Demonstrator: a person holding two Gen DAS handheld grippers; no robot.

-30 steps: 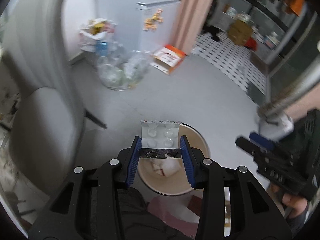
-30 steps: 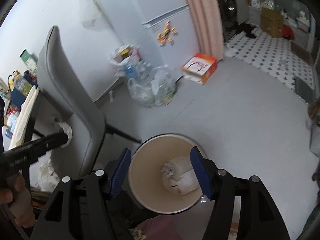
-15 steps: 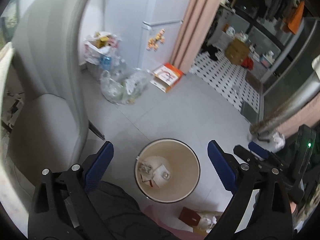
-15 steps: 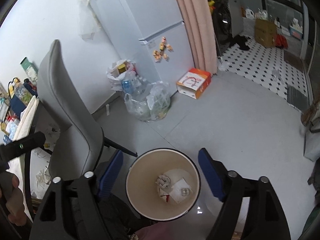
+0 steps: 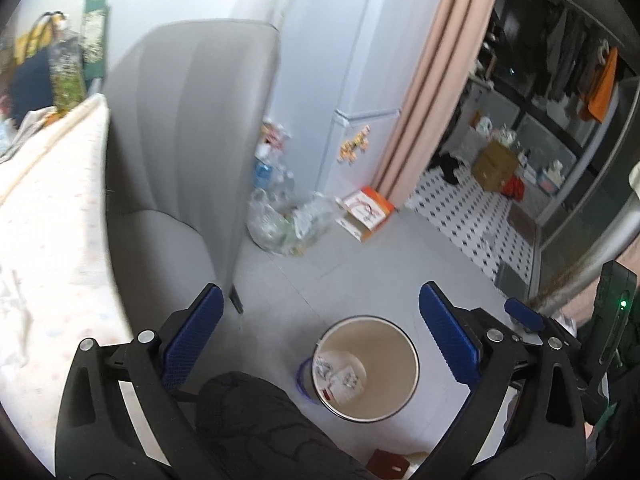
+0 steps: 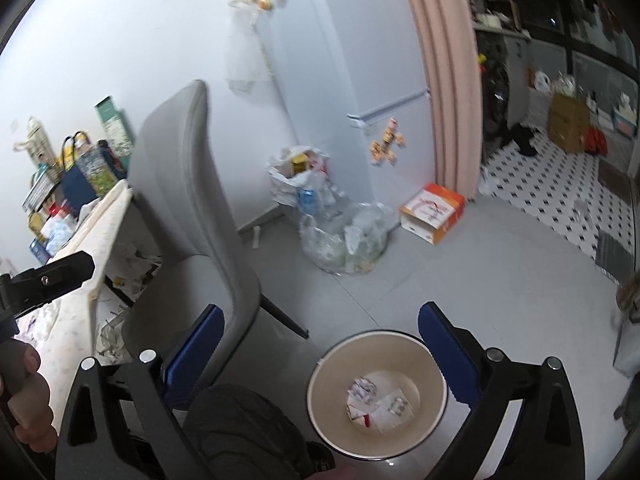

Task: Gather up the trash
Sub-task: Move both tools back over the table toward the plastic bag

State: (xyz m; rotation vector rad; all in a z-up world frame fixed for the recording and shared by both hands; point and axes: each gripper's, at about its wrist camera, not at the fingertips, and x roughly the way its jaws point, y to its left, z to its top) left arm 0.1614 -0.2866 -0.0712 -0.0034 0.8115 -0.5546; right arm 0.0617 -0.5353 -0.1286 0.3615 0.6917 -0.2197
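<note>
Hovering: both my tongs above the bin (image 5: 408, 364)
left tongs (image 5: 316, 340): opening, empty
right tongs (image 6: 320, 354): opening, empty
bin: crumpled trash (image 6: 380, 402) inside

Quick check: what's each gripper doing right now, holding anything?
Left gripper: jaws opening wide, nothing between them; the bin is below.
Right gripper: jaws opening wide, also empty.
</note>
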